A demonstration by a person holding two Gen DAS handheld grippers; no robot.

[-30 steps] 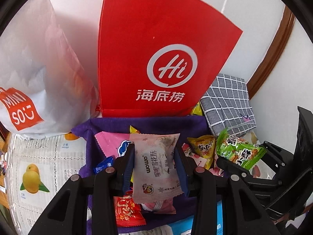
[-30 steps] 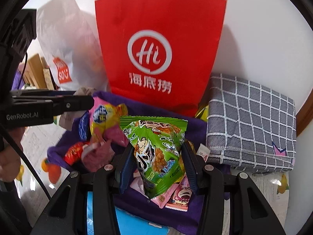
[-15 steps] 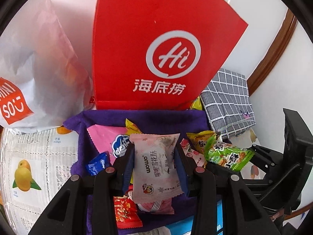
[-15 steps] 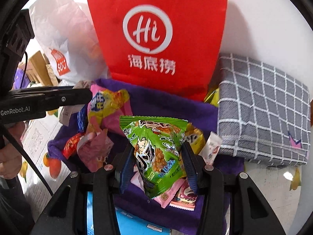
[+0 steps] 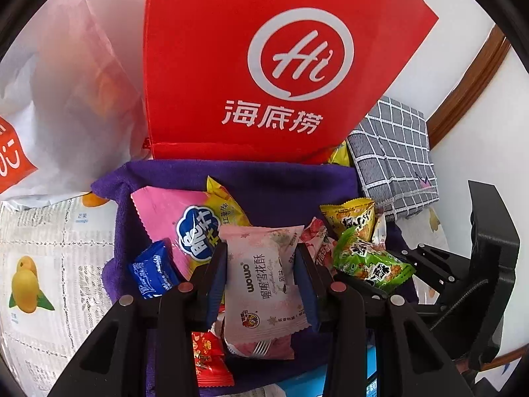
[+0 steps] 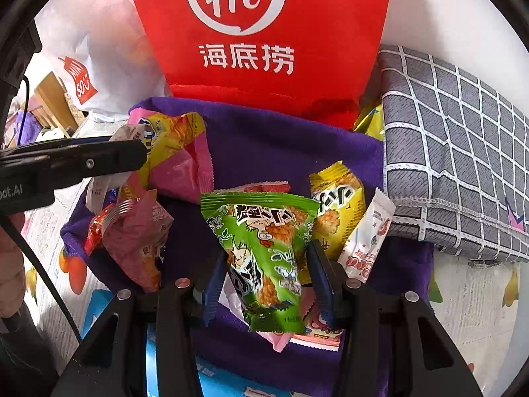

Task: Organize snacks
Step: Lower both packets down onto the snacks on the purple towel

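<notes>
My left gripper [image 5: 261, 264] is shut on a pale pink snack packet [image 5: 263, 284], held above a purple cloth [image 5: 281, 185] strewn with several snacks. My right gripper [image 6: 267, 274] is shut on a green snack packet [image 6: 264, 251] over the same purple cloth [image 6: 281, 145]. That green packet [image 5: 370, 261] also shows at the right of the left wrist view. On the cloth lie a large pink bag [image 5: 172, 211], a blue candy [image 5: 152, 271], a red packet [image 5: 208, 360] and a yellow packet [image 6: 337, 198]. The left gripper's finger [image 6: 82, 162] crosses the left side of the right wrist view.
A red paper bag [image 5: 264, 66] stands behind the cloth against the wall. A white plastic bag [image 5: 66, 99] sits to its left and a grey checked fabric box [image 6: 456, 152] to its right. A fruit-print table cover [image 5: 43, 264] lies underneath. A blue box [image 6: 211, 380] pokes out at the near edge.
Both grippers have sunk toward the purple cloth and tilted downward, each still gripping its packet. The red bag now fills more of the upper frame.
</notes>
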